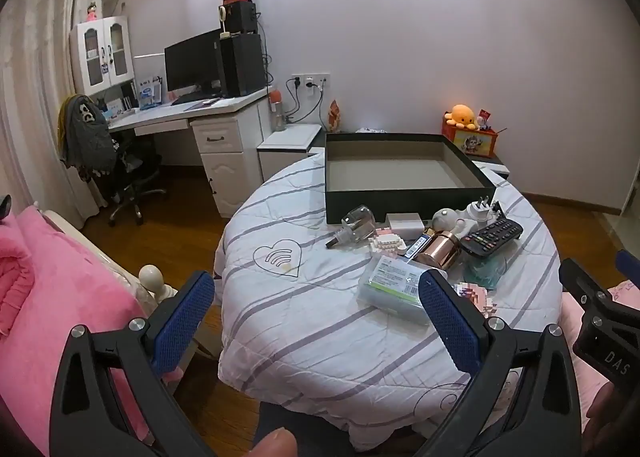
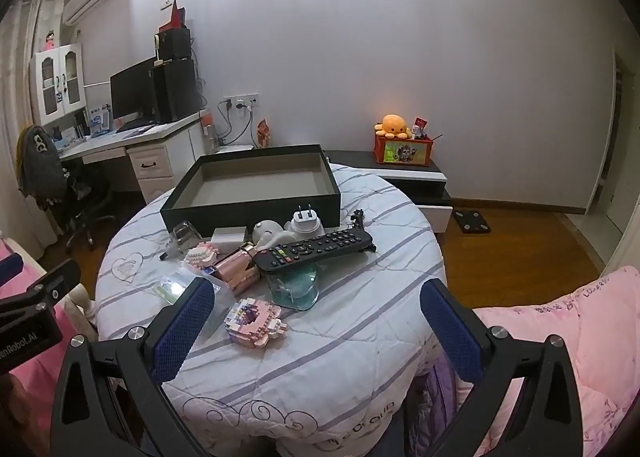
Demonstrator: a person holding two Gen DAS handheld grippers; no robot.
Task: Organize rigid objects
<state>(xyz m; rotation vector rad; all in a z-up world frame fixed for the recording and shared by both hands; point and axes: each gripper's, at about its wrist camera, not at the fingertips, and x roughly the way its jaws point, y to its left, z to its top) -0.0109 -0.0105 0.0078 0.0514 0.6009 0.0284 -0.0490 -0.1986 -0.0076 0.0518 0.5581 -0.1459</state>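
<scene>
A round table covered by a striped quilt holds a pile of small objects in front of an empty dark box. The pile has a black remote, a white plug adapter, a rose-gold cylinder, a clear packet, a clear glass piece, a teal glass dish and pink brick models. My left gripper is open and empty above the table's near left. My right gripper is open and empty above the near edge.
A pink bed lies left and a pink blanket right. A white desk with monitor and chair stands at the back left. A low cabinet with an orange plush stands behind the table. Wooden floor surrounds the table.
</scene>
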